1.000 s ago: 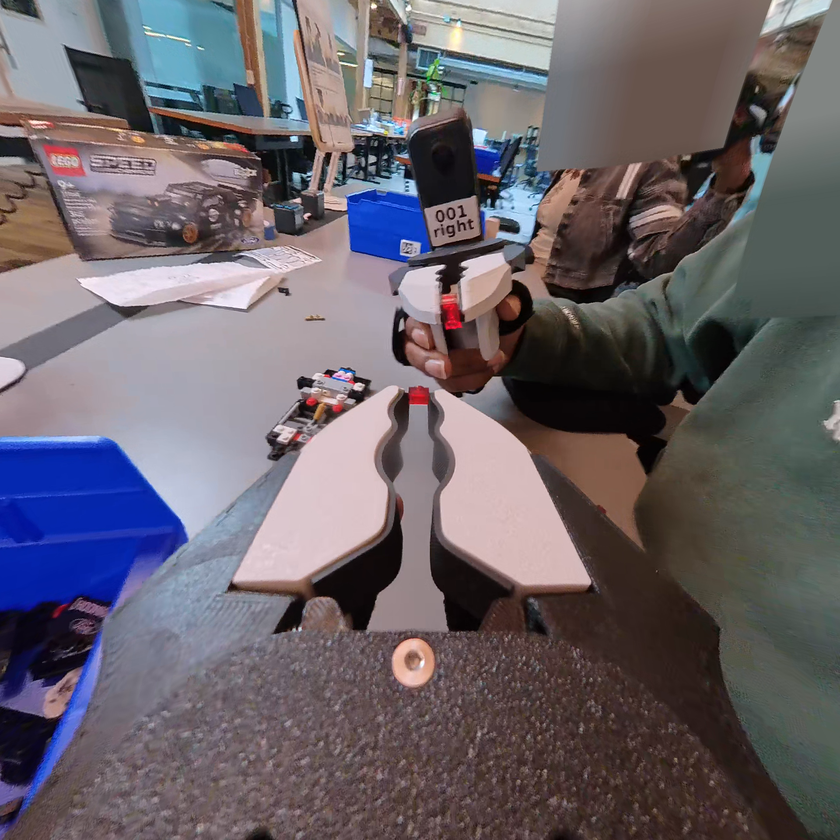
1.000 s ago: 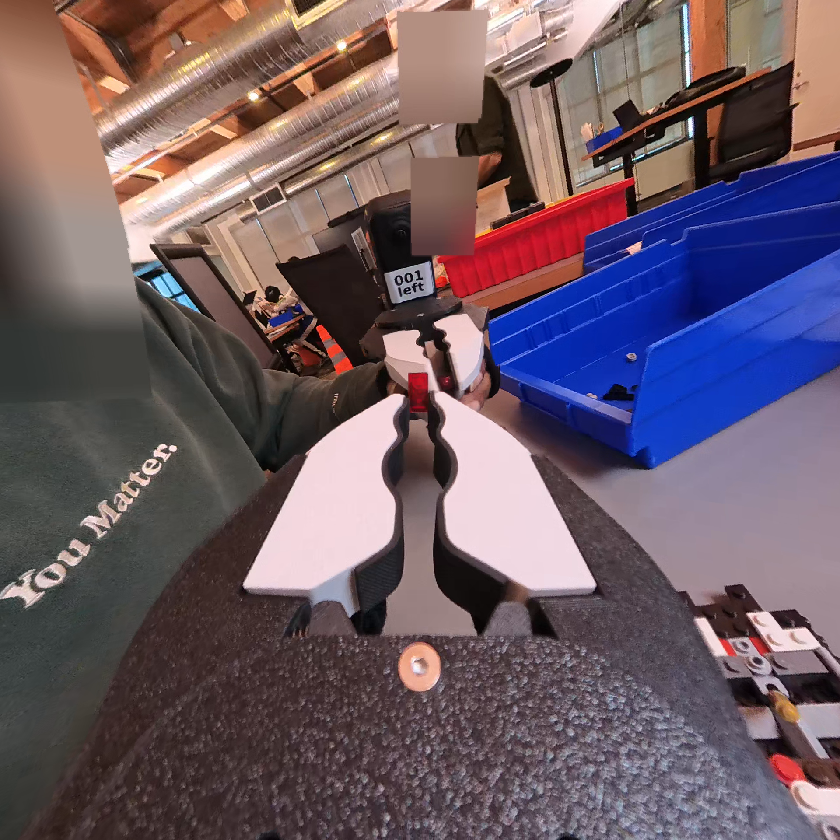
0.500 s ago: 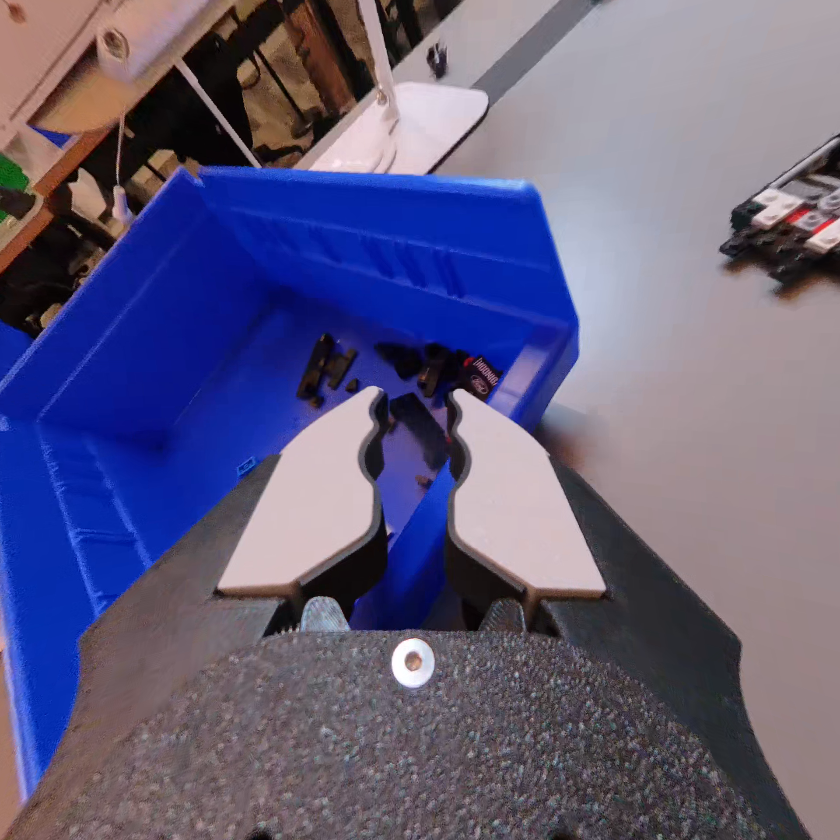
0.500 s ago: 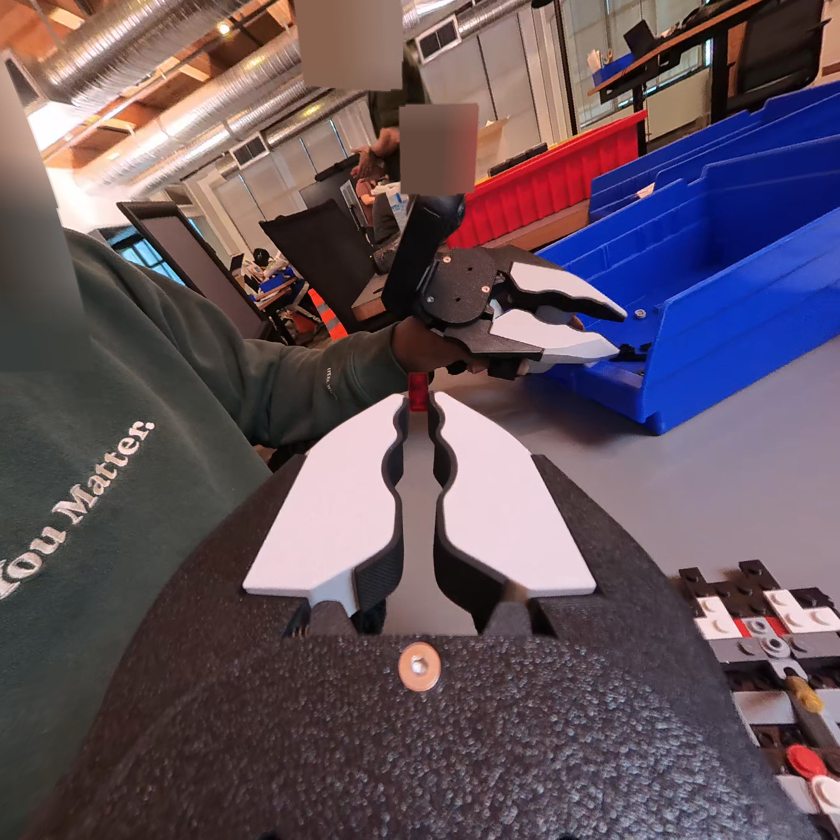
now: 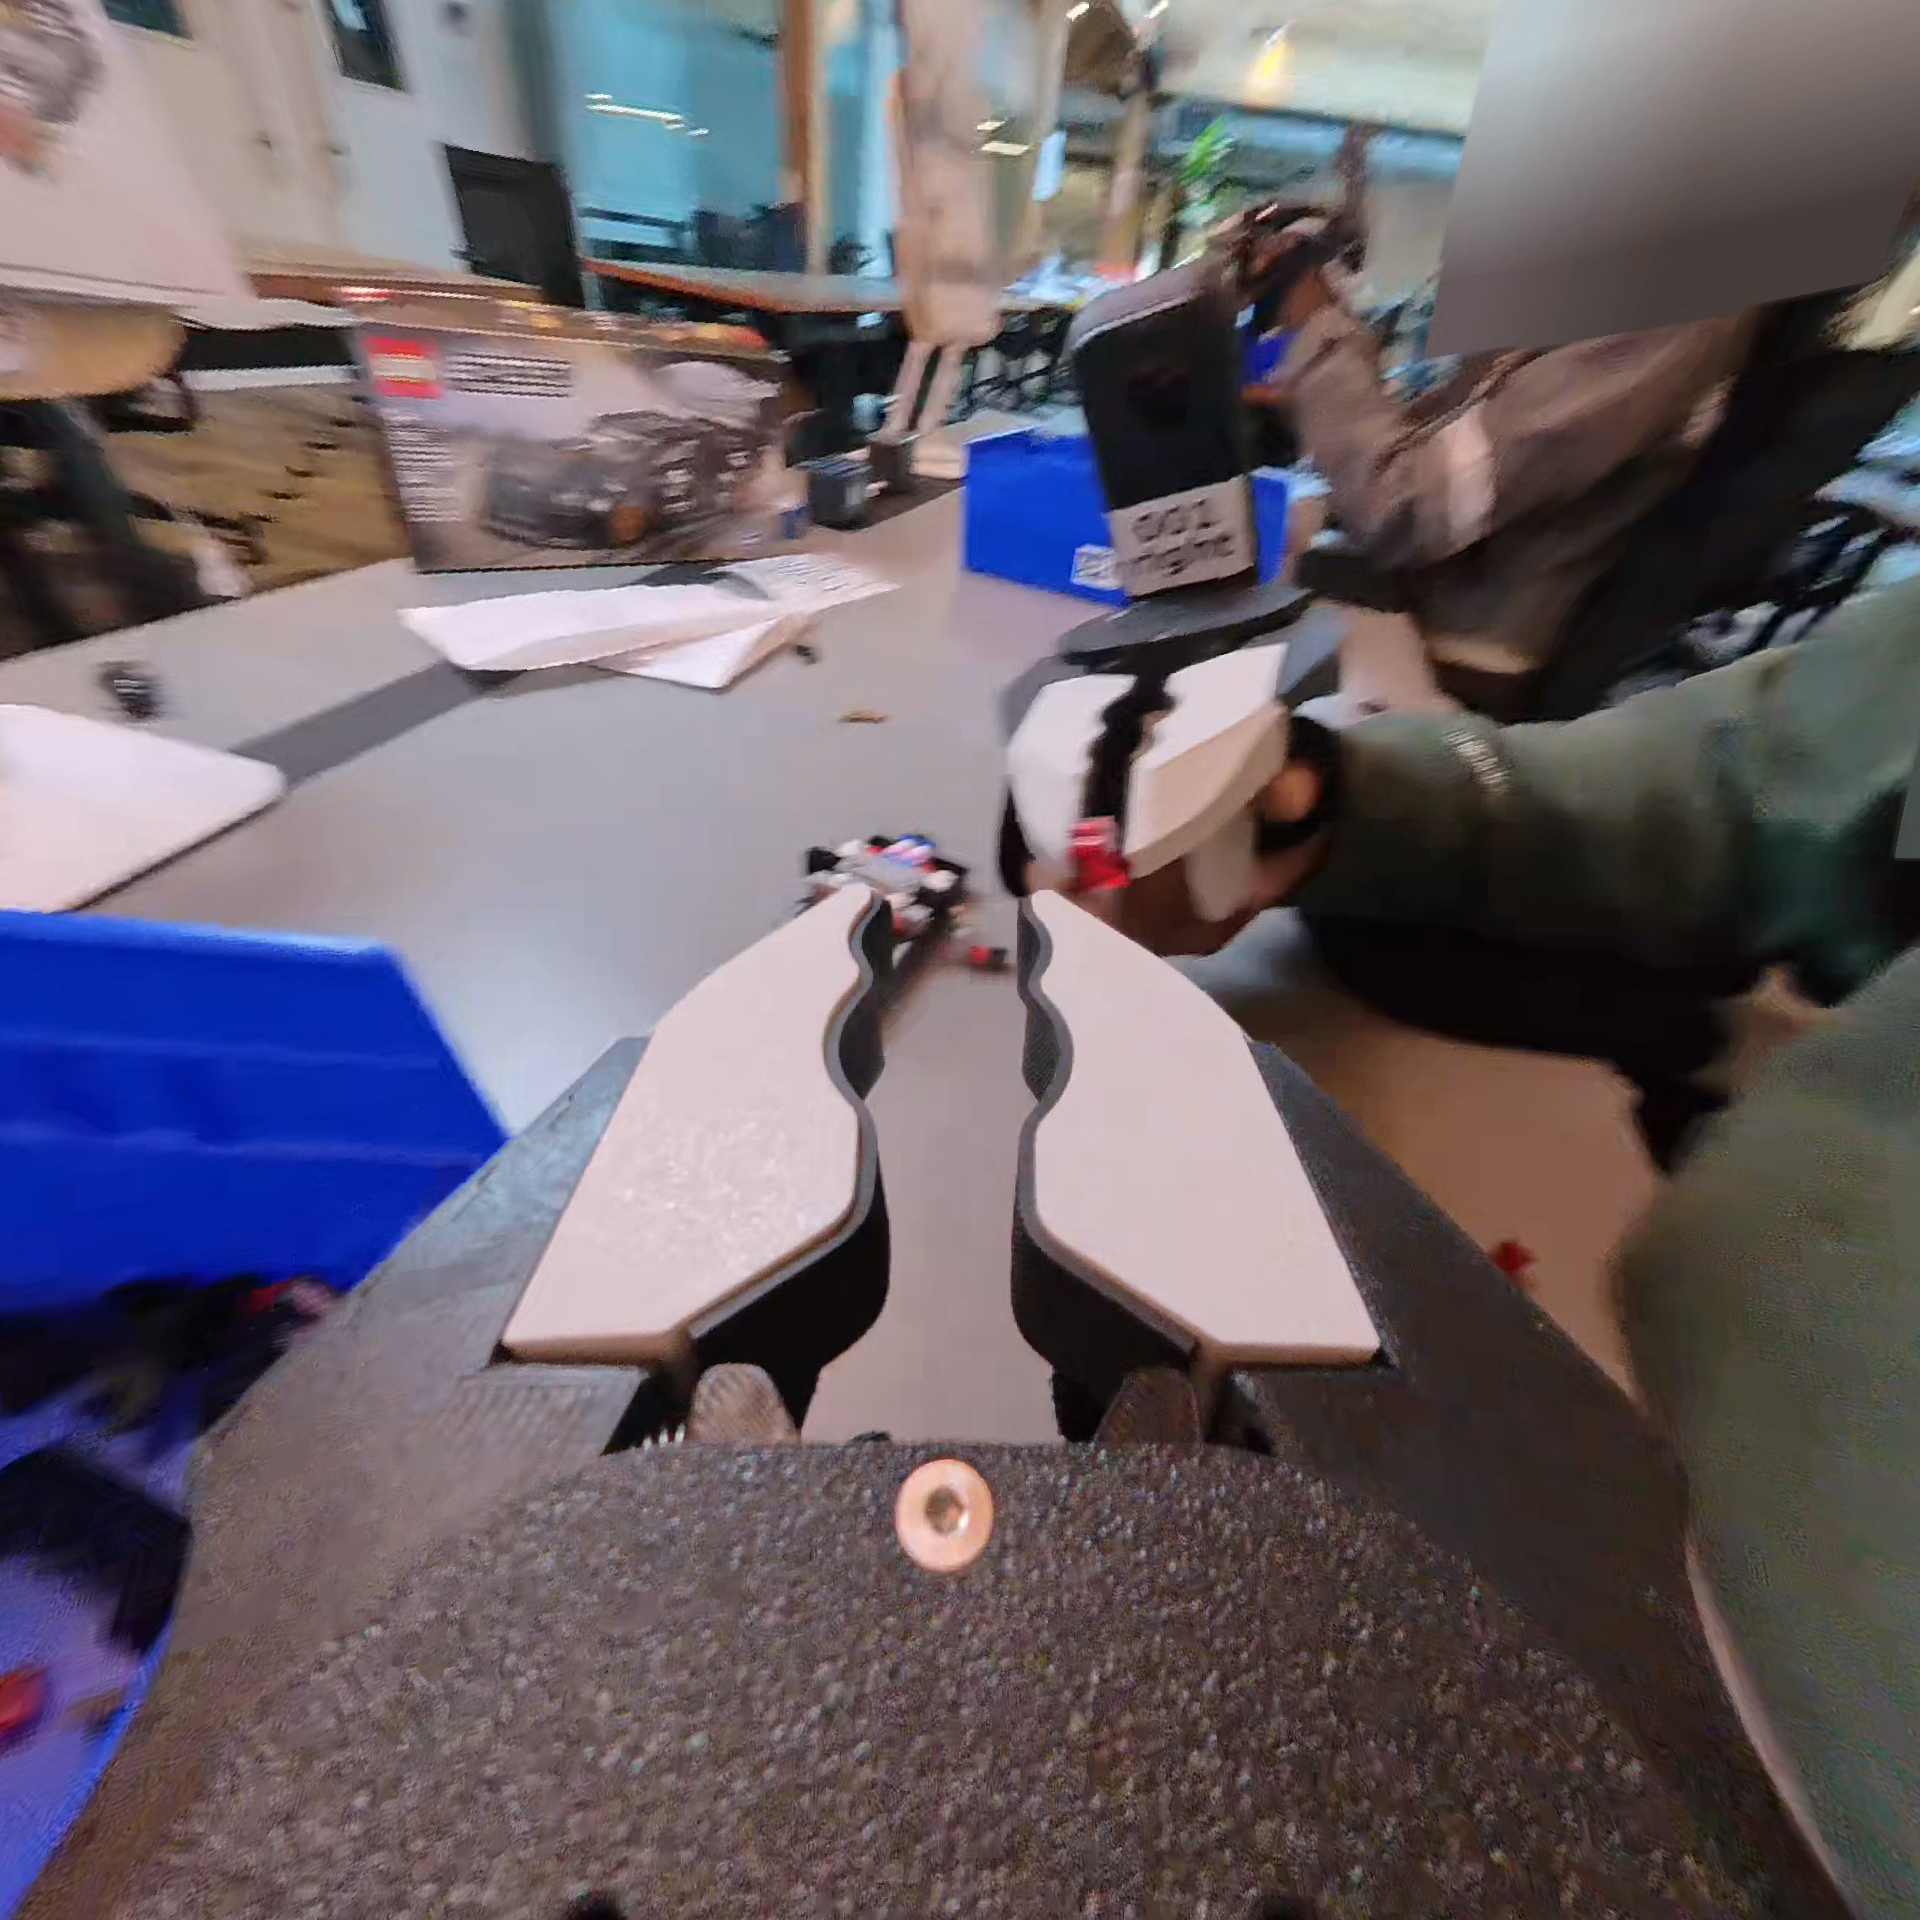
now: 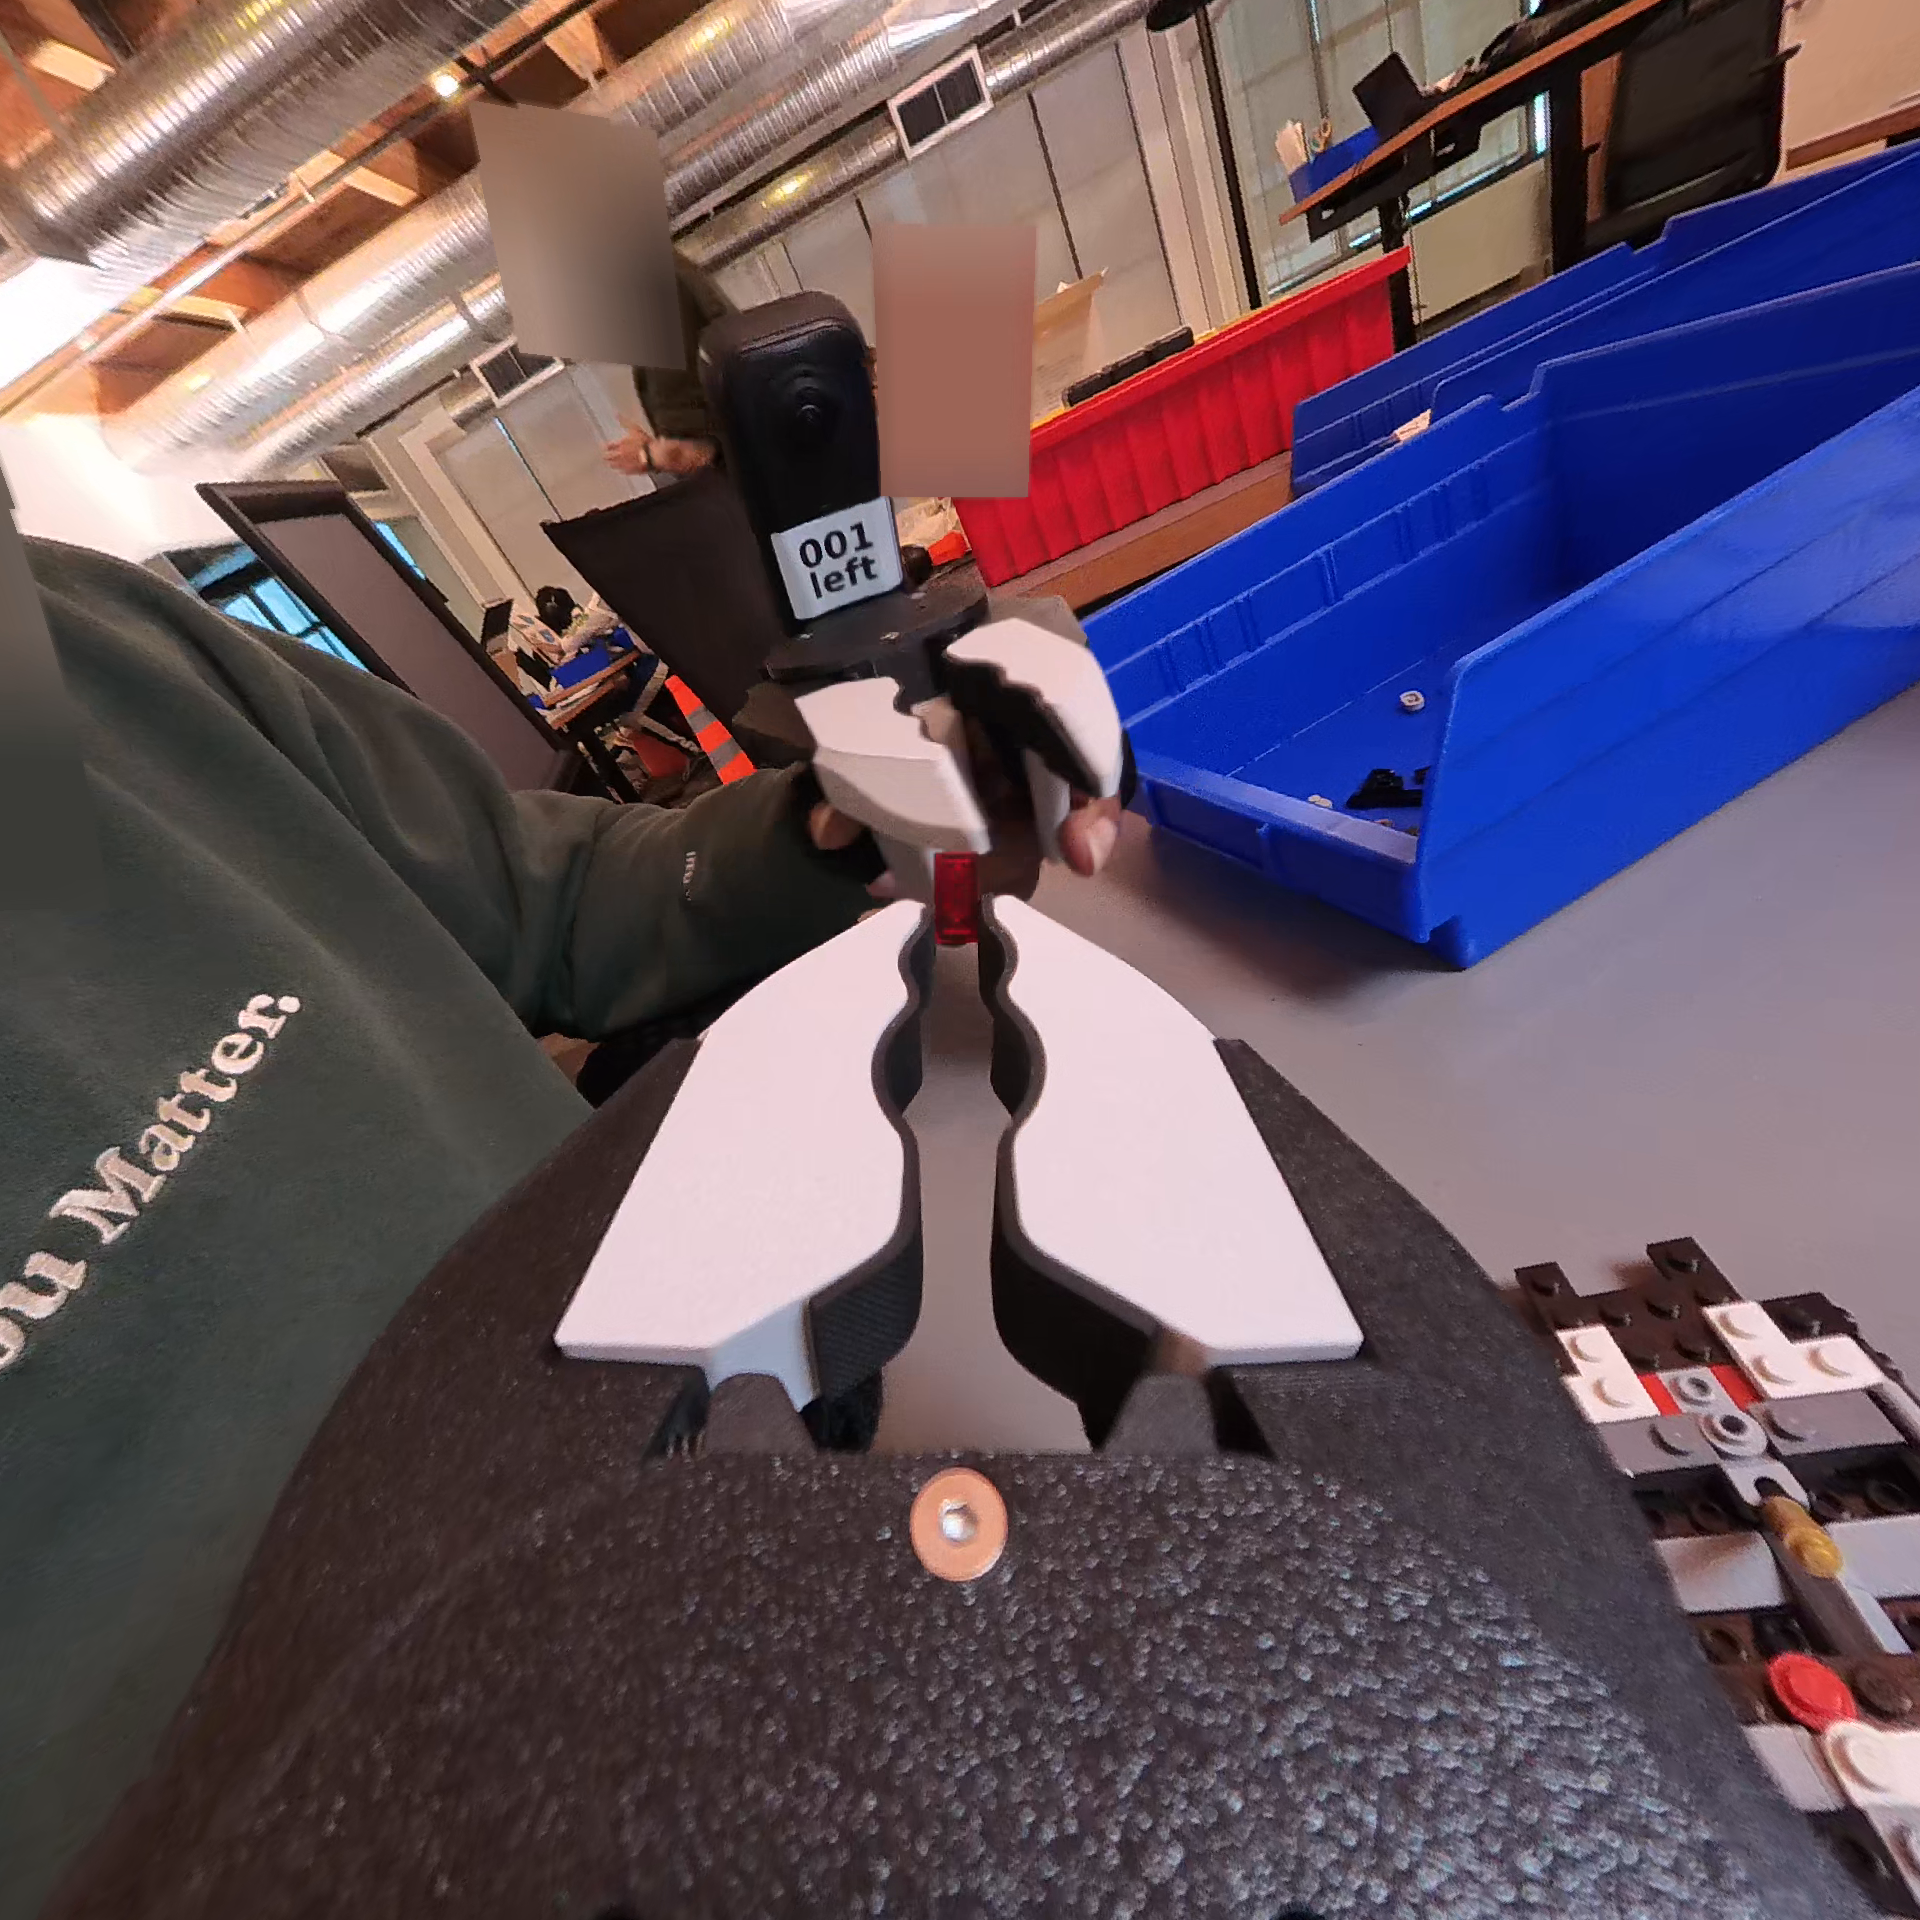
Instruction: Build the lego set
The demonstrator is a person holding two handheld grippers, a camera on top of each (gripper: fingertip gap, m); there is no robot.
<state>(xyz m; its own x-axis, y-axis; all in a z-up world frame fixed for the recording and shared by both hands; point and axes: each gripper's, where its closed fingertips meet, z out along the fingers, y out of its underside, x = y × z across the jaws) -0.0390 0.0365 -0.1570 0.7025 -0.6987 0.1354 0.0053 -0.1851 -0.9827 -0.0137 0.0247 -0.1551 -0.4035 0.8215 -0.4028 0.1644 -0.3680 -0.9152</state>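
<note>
Two hand-held grippers face each other above a grey table (image 6: 1558, 1039). The right gripper (image 6: 954, 914) has its fingers drawn narrow and clamps a small red brick (image 6: 954, 896) at the very tips; the brick stands upright and projects beyond them. In the left wrist view the same red brick (image 5: 1096, 868) shows at the tips of the right gripper (image 5: 1091, 862), though motion blur softens the detail. The left gripper (image 5: 948, 914) stands parted with a clear gap and nothing between its fingers; its tips are close to the red brick but apart from it. A partly built brick model (image 6: 1745, 1455) in black, white and grey lies on the table just beside the right gripper's body. A blue bin (image 6: 1558, 707) with a few small dark pieces on its floor sits beyond, on the table. Another blue bin wall (image 5: 208, 1091) lies beside the left gripper. A printed box (image 5: 582, 447) and white sheets (image 5: 623, 623) lie farther back.
</note>
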